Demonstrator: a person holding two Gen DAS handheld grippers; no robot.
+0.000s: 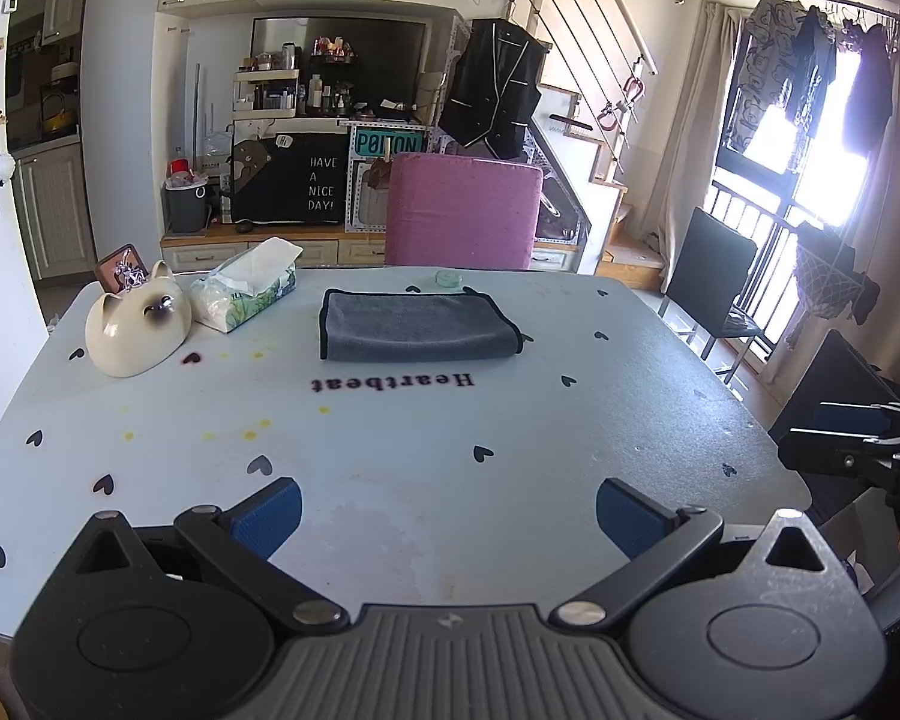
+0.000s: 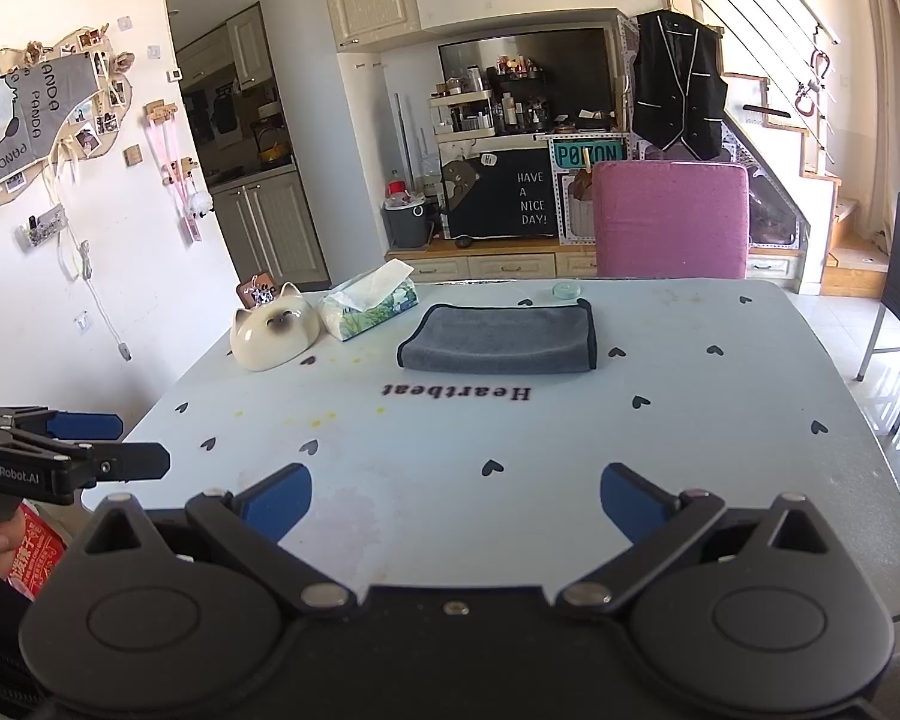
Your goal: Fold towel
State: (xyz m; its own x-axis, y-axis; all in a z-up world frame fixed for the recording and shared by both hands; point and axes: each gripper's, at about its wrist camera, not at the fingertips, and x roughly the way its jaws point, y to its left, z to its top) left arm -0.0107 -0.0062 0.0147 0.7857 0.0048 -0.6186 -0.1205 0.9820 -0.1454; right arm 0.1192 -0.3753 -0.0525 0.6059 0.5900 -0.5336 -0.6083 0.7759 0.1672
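Left wrist view: the left gripper (image 1: 448,509) sits spread wide at bottom centre, holding nothing — the folded grey towel (image 1: 415,325) lies mid-frame on the table (image 1: 630,396), a cat-shaped bowl (image 1: 136,324) at left. Right wrist view: the right gripper (image 2: 456,501) gapes empty too — towel (image 2: 501,339) above centre, tissue pack (image 2: 369,300) to its left.
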